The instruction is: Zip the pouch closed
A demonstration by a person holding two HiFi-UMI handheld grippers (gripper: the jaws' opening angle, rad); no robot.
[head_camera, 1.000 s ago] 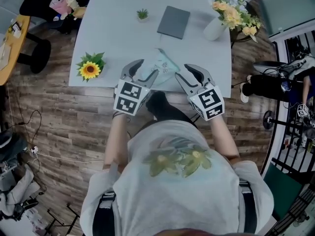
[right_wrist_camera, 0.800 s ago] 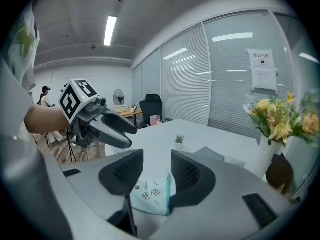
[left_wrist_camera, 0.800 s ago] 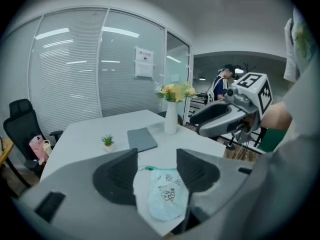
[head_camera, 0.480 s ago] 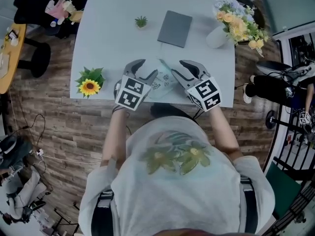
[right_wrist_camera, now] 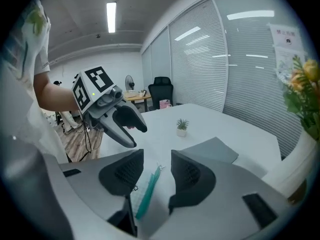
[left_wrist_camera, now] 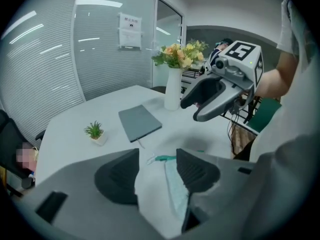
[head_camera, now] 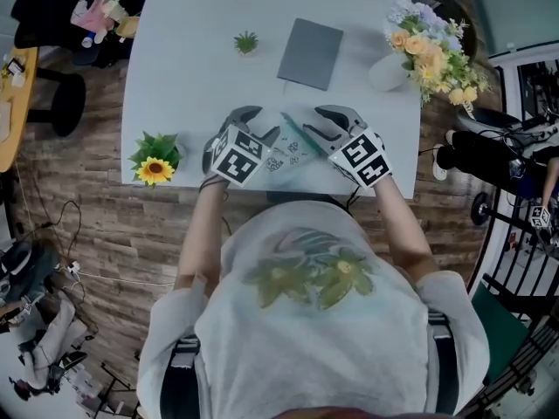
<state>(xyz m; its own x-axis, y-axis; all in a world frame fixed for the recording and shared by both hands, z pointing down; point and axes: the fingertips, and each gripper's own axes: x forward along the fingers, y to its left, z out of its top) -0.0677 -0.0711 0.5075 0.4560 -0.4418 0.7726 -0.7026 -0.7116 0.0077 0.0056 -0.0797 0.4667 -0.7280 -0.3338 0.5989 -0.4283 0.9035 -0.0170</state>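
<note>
1. Two hand-held grippers at the near edge of the white surface [head_camera: 192, 85], one on each side of the pouch [head_camera: 288, 147], tips angled in toward each other.
2. Left hand-held gripper [head_camera: 260, 127]: jaws apart in its own view [left_wrist_camera: 157, 159]. The pale pouch [left_wrist_camera: 160, 194] fills the gap between the pads and lies closer to the right-hand pad. No clamp on it that I can see.
3. Right hand-held gripper [head_camera: 316, 122]: jaws also apart in its own view [right_wrist_camera: 157, 166]. The teal zipper [right_wrist_camera: 147, 191] runs lengthwise through the gap, with its small pull at the far end. The pads are not pressed on it.
4. Each gripper shows in the other's view with its jaws spread: the right one [left_wrist_camera: 190, 111] sits above and beyond the pouch, the left one [right_wrist_camera: 136, 136] just past the pouch's end.
5. Pouch: light fabric with a small print and a teal zip edge [left_wrist_camera: 162, 158], right in front of the person, at the surface's front edge. Cannot tell how far the zip is shut.
6. Further back on the surface: a grey notebook [head_camera: 308, 52] near centre and a tiny potted plant [head_camera: 245, 42] to its left, both well apart from the pouch.
7. Vase of flowers [head_camera: 428, 46] at the far right corner. Sunflower [head_camera: 155, 166] at the near left edge, beside the left hand-held gripper.
</note>
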